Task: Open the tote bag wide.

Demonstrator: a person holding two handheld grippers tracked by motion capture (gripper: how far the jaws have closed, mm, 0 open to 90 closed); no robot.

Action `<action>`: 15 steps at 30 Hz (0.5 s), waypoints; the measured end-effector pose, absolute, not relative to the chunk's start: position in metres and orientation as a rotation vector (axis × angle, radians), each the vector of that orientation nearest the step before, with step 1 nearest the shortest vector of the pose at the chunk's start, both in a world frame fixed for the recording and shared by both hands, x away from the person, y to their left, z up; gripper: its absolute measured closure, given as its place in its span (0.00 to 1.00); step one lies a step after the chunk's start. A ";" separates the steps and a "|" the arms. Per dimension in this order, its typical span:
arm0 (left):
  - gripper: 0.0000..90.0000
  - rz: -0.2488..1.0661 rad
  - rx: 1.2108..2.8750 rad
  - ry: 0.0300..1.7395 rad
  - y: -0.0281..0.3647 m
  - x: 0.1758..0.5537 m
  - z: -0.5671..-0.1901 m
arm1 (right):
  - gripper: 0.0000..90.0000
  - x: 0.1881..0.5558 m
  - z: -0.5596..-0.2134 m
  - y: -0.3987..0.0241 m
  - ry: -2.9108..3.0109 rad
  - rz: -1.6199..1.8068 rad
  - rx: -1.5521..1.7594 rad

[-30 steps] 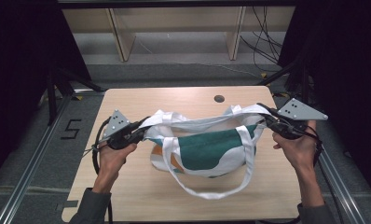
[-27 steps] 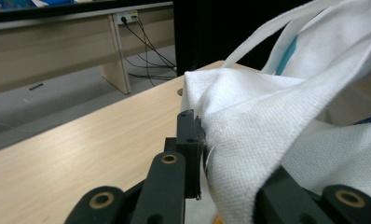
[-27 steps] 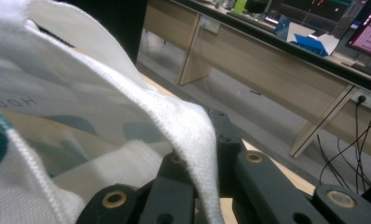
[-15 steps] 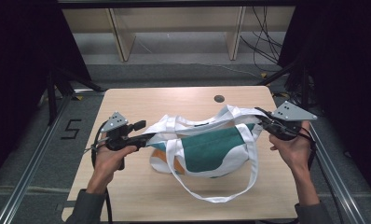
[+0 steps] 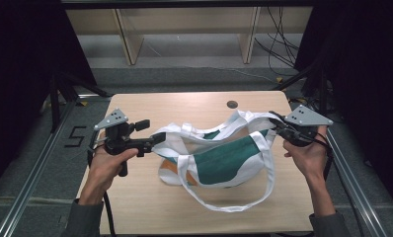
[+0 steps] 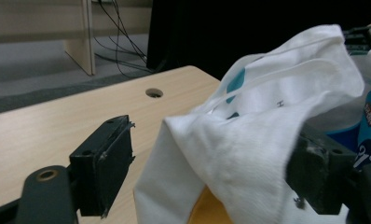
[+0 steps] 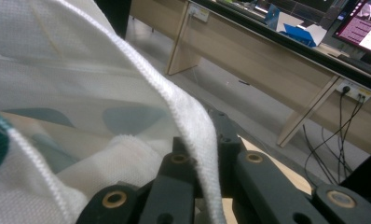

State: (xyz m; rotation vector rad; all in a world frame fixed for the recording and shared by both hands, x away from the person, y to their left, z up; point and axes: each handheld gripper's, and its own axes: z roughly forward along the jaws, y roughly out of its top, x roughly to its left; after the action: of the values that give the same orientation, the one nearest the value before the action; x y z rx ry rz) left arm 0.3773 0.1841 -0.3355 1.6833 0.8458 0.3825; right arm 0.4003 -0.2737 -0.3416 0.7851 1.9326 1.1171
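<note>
Left hand-held gripper [image 5: 157, 139]: jaws have just been opening and stand apart, with the tote bag [image 5: 224, 158] edge loose between them. Right hand-held gripper [image 5: 278, 127]: clenched on the bag's white rim. Bag sags mid-bench [image 5: 194, 106], its strap looping toward the near edge.

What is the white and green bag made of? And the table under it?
The bag looks like woven cotton cloth, matte and soft: the right gripper view shows a visible weave, and it folds and droops. Its straps look like thicker ribbed webbing. The table looks like pale wood or wood-look laminate, smooth, with faint grain lines.
</note>
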 end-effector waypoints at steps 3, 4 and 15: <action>0.22 0.325 1.659 0.820 0.191 0.373 -0.332 | 0.98 0.401 -0.341 -0.276 1.924 1.115 0.784; 0.21 0.325 1.659 0.820 0.191 0.373 -0.332 | 0.98 0.401 -0.341 -0.276 1.924 1.115 0.784; 0.28 0.400 1.625 0.755 0.204 0.309 -0.326 | 0.98 0.404 -0.342 -0.273 1.918 1.103 0.792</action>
State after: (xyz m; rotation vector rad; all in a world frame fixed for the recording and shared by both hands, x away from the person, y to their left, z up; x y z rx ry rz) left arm 0.3093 0.2038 -0.3263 1.6246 0.7549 0.4002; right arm 0.4044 -0.2729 -0.3419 0.7916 1.9176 1.1033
